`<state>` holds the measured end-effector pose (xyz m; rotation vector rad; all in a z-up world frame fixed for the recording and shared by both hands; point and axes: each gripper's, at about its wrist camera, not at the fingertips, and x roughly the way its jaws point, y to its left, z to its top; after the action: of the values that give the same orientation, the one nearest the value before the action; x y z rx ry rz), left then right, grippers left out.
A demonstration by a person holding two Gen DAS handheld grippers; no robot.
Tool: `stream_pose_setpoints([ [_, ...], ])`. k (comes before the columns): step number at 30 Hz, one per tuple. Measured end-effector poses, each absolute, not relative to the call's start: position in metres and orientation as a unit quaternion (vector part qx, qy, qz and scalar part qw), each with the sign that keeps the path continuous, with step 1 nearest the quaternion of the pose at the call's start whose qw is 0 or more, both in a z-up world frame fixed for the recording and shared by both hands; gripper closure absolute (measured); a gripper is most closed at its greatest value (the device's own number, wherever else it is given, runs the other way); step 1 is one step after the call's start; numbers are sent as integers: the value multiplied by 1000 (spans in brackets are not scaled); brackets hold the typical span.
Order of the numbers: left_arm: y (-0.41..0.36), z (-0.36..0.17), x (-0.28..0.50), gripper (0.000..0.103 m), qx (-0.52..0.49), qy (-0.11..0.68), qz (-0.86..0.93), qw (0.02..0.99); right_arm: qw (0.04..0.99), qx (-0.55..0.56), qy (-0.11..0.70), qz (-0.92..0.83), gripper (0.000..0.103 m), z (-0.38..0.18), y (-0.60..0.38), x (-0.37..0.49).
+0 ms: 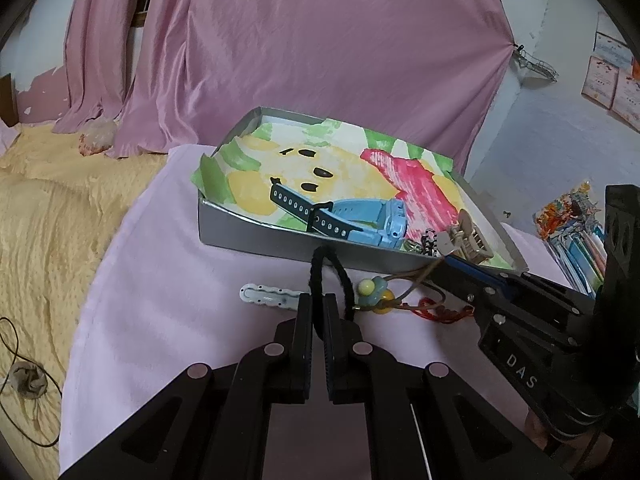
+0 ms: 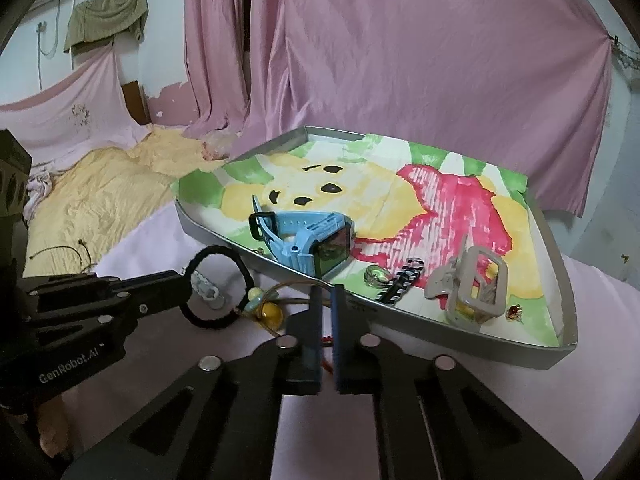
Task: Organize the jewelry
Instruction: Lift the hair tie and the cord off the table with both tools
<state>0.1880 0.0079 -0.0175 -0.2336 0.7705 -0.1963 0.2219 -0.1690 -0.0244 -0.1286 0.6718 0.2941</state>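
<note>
The left gripper (image 1: pixel 318 312) was clamped on the fuzzy black hair-tie loop (image 1: pixel 332 276) for transfer into the shallow grey paper-lined tray (image 1: pixel 256 236), requiring a lift over its wall, while the right gripper (image 2: pixel 327 300) stood nearly closed, apparently empty.

Pink curtains (image 1: pixel 320 52), yellow bedspread (image 1: pixel 52 208), whitish wall (image 1: pixel 560 128)

Blue watch (image 2: pixel 312 240), black hair tie (image 1: pixel 332 276), pink cloth (image 1: pixel 168 280).

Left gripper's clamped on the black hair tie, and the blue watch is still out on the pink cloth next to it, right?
Half right. The left gripper is shut on the black hair tie, but the blue watch is not on the pink cloth: it already lies inside the grey tray, as the right wrist view shows.
</note>
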Motion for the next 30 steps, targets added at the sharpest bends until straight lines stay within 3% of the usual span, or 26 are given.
stream_pose_setpoints([
  [10,6,-9,184,98,-114,355,-104,922,938,-47,310,150,102,-21,-175,219],
  [30,7,-12,177,98,-118,361,-100,920,902,-4,384,197,99,-43,-187,214],
])
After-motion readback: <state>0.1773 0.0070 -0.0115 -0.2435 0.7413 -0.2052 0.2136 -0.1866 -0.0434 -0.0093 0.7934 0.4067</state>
